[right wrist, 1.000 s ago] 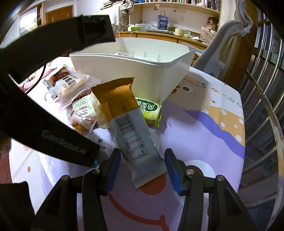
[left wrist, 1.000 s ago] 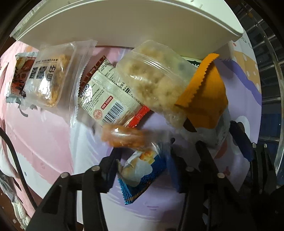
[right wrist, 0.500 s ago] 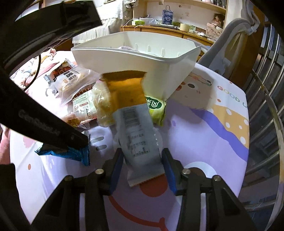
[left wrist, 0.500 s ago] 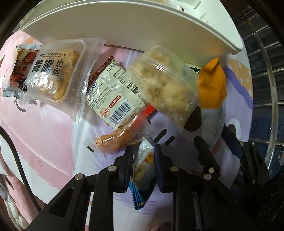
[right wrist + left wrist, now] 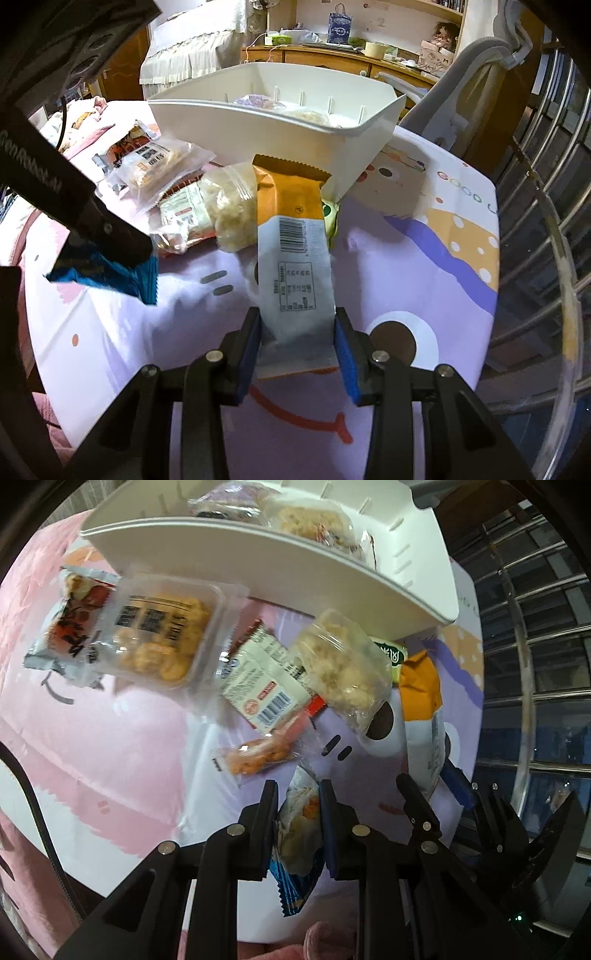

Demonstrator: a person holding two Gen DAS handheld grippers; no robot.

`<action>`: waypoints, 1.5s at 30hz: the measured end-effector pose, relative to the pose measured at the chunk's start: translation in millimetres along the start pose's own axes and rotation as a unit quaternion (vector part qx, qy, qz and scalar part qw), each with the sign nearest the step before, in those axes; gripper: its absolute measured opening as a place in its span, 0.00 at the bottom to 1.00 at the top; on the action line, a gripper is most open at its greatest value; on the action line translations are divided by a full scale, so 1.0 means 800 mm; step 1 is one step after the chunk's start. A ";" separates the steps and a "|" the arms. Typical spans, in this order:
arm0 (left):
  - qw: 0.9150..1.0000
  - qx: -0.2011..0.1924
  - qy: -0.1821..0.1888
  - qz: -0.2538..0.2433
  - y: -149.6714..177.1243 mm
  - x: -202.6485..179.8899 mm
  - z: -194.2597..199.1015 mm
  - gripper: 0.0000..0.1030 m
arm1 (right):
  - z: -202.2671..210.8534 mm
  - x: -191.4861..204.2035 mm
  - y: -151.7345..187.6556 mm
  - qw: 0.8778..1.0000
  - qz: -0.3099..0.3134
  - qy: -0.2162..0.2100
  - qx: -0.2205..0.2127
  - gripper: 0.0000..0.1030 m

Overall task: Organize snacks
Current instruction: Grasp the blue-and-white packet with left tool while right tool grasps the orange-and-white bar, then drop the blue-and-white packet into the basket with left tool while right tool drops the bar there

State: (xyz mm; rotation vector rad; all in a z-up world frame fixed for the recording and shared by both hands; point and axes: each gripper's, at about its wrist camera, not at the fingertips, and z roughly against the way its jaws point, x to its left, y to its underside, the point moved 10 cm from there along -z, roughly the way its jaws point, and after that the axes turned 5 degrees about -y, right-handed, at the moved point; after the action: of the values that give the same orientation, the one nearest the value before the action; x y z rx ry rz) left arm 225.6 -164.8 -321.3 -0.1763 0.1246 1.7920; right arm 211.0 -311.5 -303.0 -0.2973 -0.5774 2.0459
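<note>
My left gripper (image 5: 297, 794) is shut on a blue snack packet (image 5: 297, 834) and holds it above the table; the packet also shows in the right wrist view (image 5: 107, 271). My right gripper (image 5: 297, 328) is shut on a long orange-and-white snack pack (image 5: 291, 243), lifted off the table; this pack shows at the right of the left wrist view (image 5: 421, 698). A white bin (image 5: 280, 122) with several snacks inside stands behind the pile (image 5: 258, 557).
Loose snacks lie in front of the bin: a clear tray of cookies (image 5: 162, 642), a red-and-silver bag (image 5: 74, 620), a white barcode packet (image 5: 266, 690), a clear bag of puffs (image 5: 343, 672), an orange cracker packet (image 5: 258, 757) and a green packet (image 5: 330, 212). A metal railing (image 5: 546, 206) runs along the right.
Both grippers closed on their snacks and lifted them: the left took the blue packet, the right took the orange-and-white pack. Both pulled up and back from the pile.
</note>
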 end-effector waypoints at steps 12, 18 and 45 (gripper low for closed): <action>1.000 -0.014 0.010 -0.019 -0.008 0.097 0.095 0.19 | 0.040 0.063 -0.037 1.000 -0.022 0.018 -0.005 0.38; 0.999 -0.026 0.012 -0.036 -0.045 0.132 0.131 0.19 | 0.042 0.108 -0.079 0.999 -0.034 0.024 -0.014 0.38; 0.978 -0.119 0.078 -0.155 -0.261 0.121 0.186 0.19 | -0.011 0.083 -0.255 0.980 -0.142 0.129 -0.062 0.38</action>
State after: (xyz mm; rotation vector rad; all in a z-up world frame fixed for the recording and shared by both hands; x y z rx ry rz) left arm 400.1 1.8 -191.2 -0.4824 -0.0081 1.4771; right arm 332.4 -164.0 -204.7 -0.5157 -0.5520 1.6687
